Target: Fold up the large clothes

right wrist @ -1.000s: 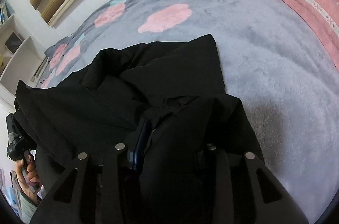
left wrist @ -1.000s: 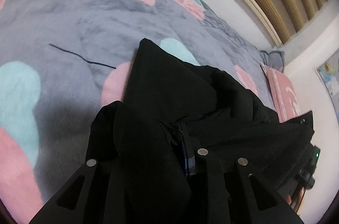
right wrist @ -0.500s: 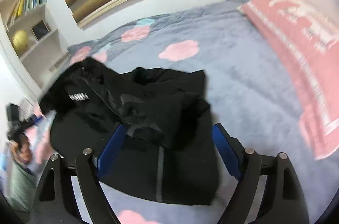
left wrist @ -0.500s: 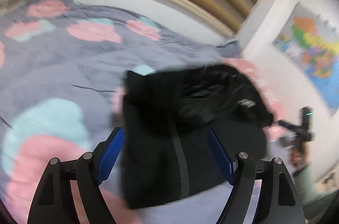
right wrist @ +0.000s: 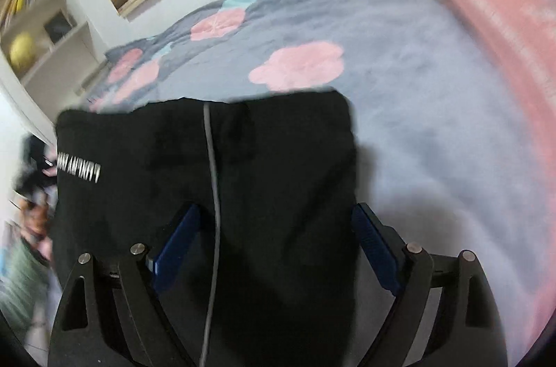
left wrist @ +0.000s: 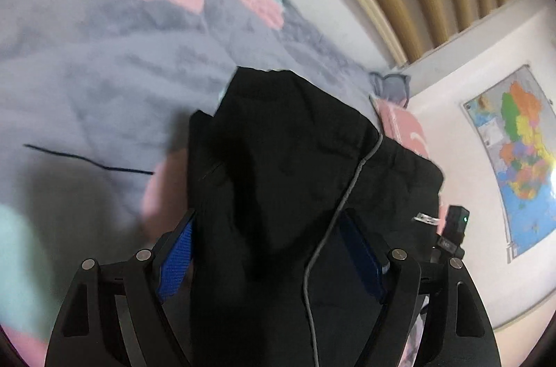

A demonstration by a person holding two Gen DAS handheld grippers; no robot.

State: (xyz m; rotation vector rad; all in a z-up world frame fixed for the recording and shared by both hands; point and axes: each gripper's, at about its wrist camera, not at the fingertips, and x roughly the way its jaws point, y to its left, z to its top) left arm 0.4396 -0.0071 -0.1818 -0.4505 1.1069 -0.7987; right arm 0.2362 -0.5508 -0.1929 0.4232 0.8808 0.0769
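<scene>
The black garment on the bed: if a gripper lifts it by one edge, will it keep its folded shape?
Probably not. The black garment looks soft and creased, so it would likely droop and unfold. On the plush blanket it may drag rather than slide.

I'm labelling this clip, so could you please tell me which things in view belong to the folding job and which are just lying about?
Job: black garment, left gripper, right gripper, blanket.
Lying about: pink pillow, map, shelf, yellow ball.
</scene>
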